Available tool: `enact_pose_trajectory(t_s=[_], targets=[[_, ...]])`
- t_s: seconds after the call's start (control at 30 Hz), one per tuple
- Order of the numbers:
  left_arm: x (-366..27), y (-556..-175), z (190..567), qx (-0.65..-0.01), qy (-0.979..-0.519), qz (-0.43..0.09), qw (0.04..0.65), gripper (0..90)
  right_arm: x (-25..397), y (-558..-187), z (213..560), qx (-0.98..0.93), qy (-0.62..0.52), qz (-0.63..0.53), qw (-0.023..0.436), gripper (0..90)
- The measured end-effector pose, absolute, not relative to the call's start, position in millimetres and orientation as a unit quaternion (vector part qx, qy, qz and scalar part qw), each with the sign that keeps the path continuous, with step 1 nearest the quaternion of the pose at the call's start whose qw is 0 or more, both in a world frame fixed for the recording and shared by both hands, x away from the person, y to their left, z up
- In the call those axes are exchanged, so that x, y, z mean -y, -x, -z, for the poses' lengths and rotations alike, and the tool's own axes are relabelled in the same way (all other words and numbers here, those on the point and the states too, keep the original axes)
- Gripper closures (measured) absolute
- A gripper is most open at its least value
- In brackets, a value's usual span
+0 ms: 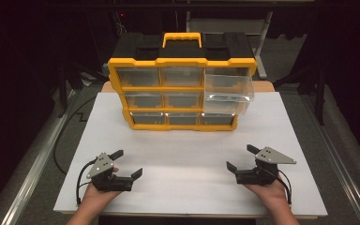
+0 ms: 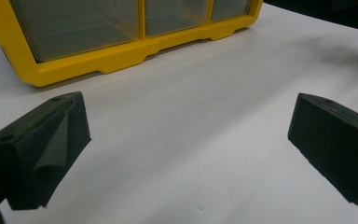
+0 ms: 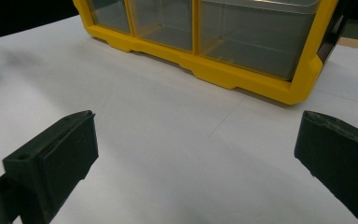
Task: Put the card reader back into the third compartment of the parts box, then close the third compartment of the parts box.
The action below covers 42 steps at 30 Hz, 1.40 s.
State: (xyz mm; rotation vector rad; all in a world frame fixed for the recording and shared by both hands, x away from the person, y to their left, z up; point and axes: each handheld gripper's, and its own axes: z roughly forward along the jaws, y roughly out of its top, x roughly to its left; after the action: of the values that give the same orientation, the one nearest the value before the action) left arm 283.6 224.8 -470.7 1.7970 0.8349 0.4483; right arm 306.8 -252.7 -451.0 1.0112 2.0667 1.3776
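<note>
At the left of the high view, the left gripper (image 1: 127,163) is resting low over the white table (image 1: 187,164) in the person's left hand (image 1: 96,193), its jaws standing wide apart with nothing between them; in the left gripper view the same gripper (image 2: 189,140) is showing two blocky, matte black jaws with a rough, foam-like face, spread over the bare white surface. Farther back, at the middle of the table, a yellow-framed organizer (image 1: 182,91) is standing upright, well apart from both grippers, with a black top and a yellow handle (image 1: 182,39). It is holding three rows of clear plastic drawers with smooth, see-through fronts, and none of them is showing any contents. Its upper right drawer (image 1: 228,91) is sticking out from the frame, pulled partway open and tilting slightly down, and it is looking empty. The bottom row is showing glossy and boxy behind the moulded yellow rim in the left gripper view (image 2: 121,44) and in the right gripper view (image 3: 205,51). At the right, the right gripper (image 1: 242,158) is sitting in the right hand (image 1: 271,191), also spread wide and holding nothing, its dark jaws framing bare tabletop (image 3: 198,149).
</note>
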Motion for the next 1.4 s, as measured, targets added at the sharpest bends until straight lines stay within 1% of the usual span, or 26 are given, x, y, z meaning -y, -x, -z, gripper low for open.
enact_pose_trajectory(t_s=[0.23,0.73,0.9,1.03,1.2,1.3,1.4], targets=[[-223.5,-283.7,471.4,-0.347,-0.757,-0.192,0.519,0.2,252.5,-307.7,449.2,-0.751,-0.364,-0.497,0.237,0.3],[-225.1,-281.7,470.4,-0.349,-0.753,-0.194,0.523,0.2,254.7,-303.8,449.8,-0.753,-0.364,-0.488,0.250,0.4],[-226.6,-279.0,469.5,-0.349,-0.750,-0.197,0.526,0.2,253.1,-302.8,450.4,-0.755,-0.364,-0.485,0.250,2.0],[-226.6,-279.4,469.5,-0.348,-0.750,-0.198,0.527,0.2,253.4,-302.0,449.8,-0.757,-0.360,-0.485,0.252,6.2],[-227.1,-279.9,469.6,-0.347,-0.751,-0.199,0.526,0.2,255.3,-302.1,449.7,-0.754,-0.362,-0.487,0.252,16.3],[-226.7,-279.9,469.8,-0.346,-0.751,-0.198,0.526,0.2,255.8,-302.0,449.9,-0.756,-0.359,-0.486,0.253,18.5],[-226.1,-279.6,469.8,-0.345,-0.752,-0.198,0.526,0.2,256.2,-301.1,450.0,-0.756,-0.358,-0.486,0.253,22.8]])
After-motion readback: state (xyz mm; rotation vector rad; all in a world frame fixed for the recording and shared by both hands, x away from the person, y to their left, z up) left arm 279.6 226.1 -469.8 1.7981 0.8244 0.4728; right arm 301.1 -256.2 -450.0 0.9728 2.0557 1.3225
